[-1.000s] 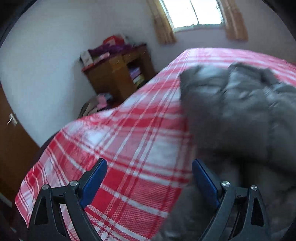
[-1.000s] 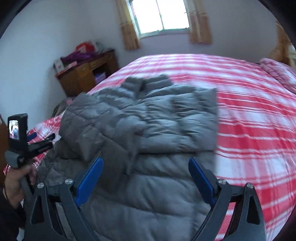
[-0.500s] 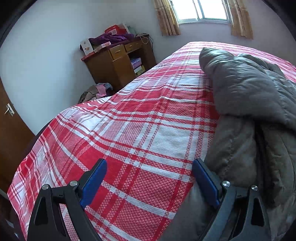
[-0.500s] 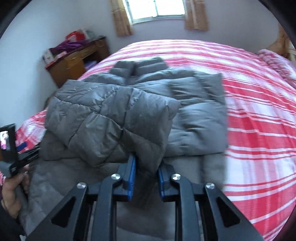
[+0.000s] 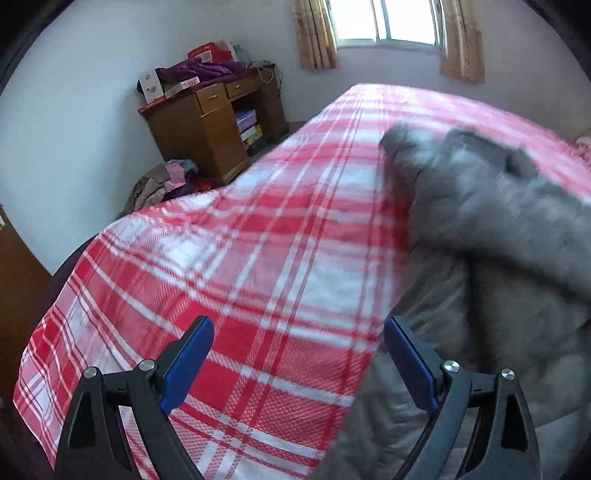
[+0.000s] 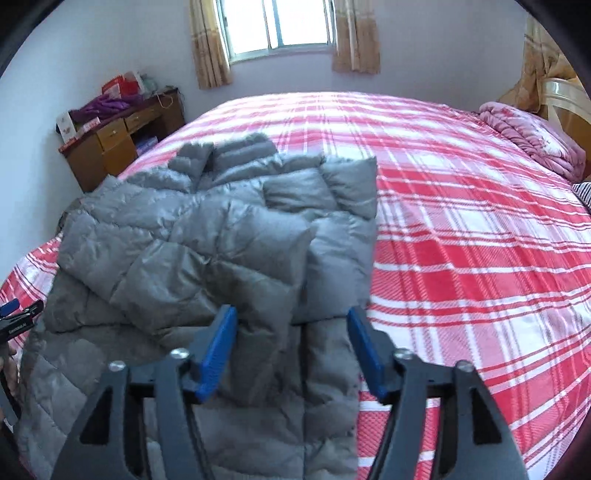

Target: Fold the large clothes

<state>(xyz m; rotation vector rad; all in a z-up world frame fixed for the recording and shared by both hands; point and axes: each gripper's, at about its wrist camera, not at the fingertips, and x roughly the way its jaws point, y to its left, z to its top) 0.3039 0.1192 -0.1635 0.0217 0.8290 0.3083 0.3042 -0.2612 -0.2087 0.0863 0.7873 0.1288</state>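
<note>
Covering most of both views is the bed (image 6: 461, 229), w/ a red-and-white plaid sheet, taken as landmark; grey puffer jacket (image 6: 207, 258) lies on its near-left part, collar toward the window (image 6: 277, 26) on the far wall beyond the bed, one sleeve (image 6: 207, 266) folded across the body, hem hanging toward the near edge of the bed; in the left wrist view the jacket (image 5: 498, 258) is blurred, on the bed's right side. Wooden desk (image 6: 118, 144) stands off the bed's far-left corner, piled w/ purple cloth and boxes; heap of clothes (image 5: 162, 184) on the floor btwn desk and bed; pink quilt (image 6: 524, 140) bunched at the bed's far-right end; curtains (image 6: 210, 48) flank the window.

Right gripper (image 6: 291, 343) over the bed's near edge: jaws have just been opening, now abt halfway apart; jacket fabric lies btwn the blue pads (image 6: 218, 347) but they don't press on it, nothing gripped. Left gripper (image 5: 299, 362) above the bed's near-left area: jaws spread wide, plaid sheet showing btwn them, right pad (image 5: 410, 365) just at the jacket's edge, holding nothing; its tip (image 6: 16, 314) also peeks in at the left rim of the right wrist view.
</note>
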